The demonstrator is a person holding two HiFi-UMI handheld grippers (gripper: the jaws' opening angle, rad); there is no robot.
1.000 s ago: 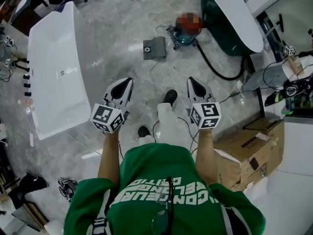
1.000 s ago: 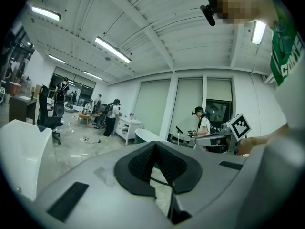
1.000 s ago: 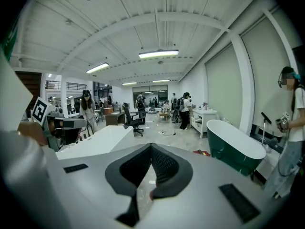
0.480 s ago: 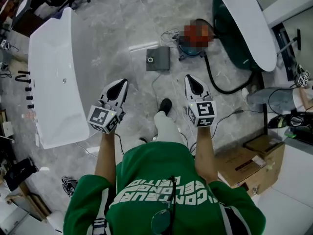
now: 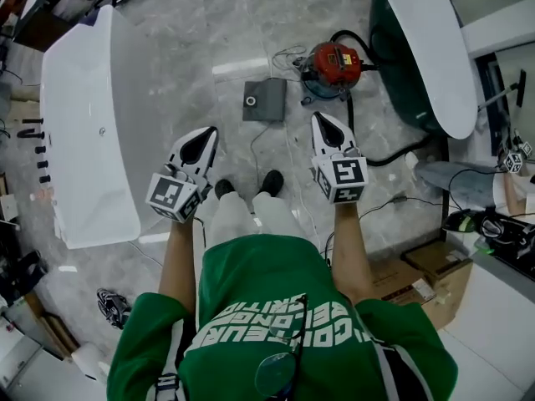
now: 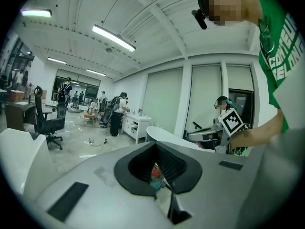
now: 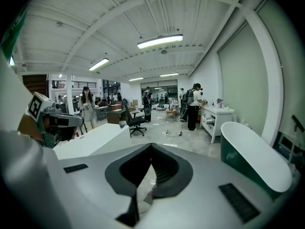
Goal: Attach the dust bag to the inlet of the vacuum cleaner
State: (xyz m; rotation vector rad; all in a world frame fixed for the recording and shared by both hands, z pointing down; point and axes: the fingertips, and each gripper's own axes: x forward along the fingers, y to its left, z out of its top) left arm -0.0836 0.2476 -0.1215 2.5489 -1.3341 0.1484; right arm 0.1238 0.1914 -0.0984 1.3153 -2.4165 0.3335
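Dust bag (image 5: 264, 100), a flat grey square with a round opening near its left edge, lies on the grey marbled floor (image 5: 184, 48). It sits just left of the red vacuum cleaner (image 5: 336, 63) and does not touch it. A black hose (image 5: 389, 159) runs from the vacuum cleaner and curves along the foot of the dark green bathtub (image 5: 383, 44) (white on its upper face) at the upper right of the head view. A long white bathtub (image 5: 84, 140) stands at the left, and thin cables trail over the floor between the bag and the person.

The person, in a green shirt (image 5: 276, 307), stands facing the bag with dark shoes (image 5: 272, 182) on the floor on the near side of it. Each hand holds one tool out in front, and both tools are well short of the bag and the vacuum cleaner.

The left tool (image 5: 203, 140) points towards the bag. Its own view shows the two jaws brought together with nothing held between them. The right tool (image 5: 322, 128) points towards the vacuum cleaner, and its jaws are likewise closed and empty. A cardboard box (image 5: 422, 266) sits at the person's right.
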